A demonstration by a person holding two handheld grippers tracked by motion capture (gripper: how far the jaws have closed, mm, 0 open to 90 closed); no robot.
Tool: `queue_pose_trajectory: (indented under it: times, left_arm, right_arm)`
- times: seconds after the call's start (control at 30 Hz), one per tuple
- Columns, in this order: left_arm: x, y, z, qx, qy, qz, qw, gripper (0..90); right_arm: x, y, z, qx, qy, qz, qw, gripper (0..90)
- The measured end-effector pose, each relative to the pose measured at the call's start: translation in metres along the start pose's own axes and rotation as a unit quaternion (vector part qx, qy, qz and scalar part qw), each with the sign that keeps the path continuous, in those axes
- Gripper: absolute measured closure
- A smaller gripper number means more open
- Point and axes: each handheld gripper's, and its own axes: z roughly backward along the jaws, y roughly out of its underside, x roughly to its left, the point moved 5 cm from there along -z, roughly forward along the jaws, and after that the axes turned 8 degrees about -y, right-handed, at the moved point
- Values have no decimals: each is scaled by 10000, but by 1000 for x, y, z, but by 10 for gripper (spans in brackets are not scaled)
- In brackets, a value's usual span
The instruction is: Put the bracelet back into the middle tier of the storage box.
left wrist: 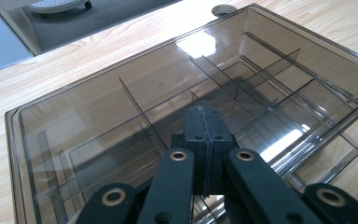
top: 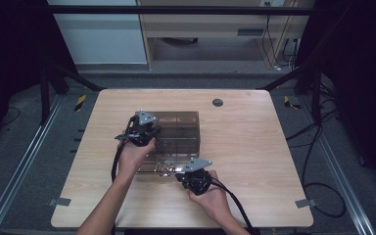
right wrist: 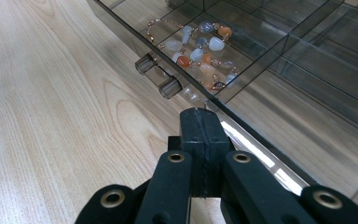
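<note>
The left gripper [left wrist: 204,140], jaws pressed together, rested on top of the smoky box [left wrist: 121,107]. The right gripper [right wrist: 200,135], also closed, sat at the drawer [right wrist: 270,116] front, beads [right wrist: 200,51] just ahead beside the knobs [right wrist: 158,74].

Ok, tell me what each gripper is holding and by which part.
Nothing is held. The left gripper is shut with nothing between its jaws, over the smoky clear box; the right gripper is shut empty by the pulled-out drawer front edge.
</note>
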Motion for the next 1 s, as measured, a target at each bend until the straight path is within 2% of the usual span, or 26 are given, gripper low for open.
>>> queue_pose_trajectory:
  times: [1.0]
  left_arm:
    - [0,0,0,9,4,-63,10000,895]
  right_arm:
    - [-1,1,-3,65,-10,37,10000,900]
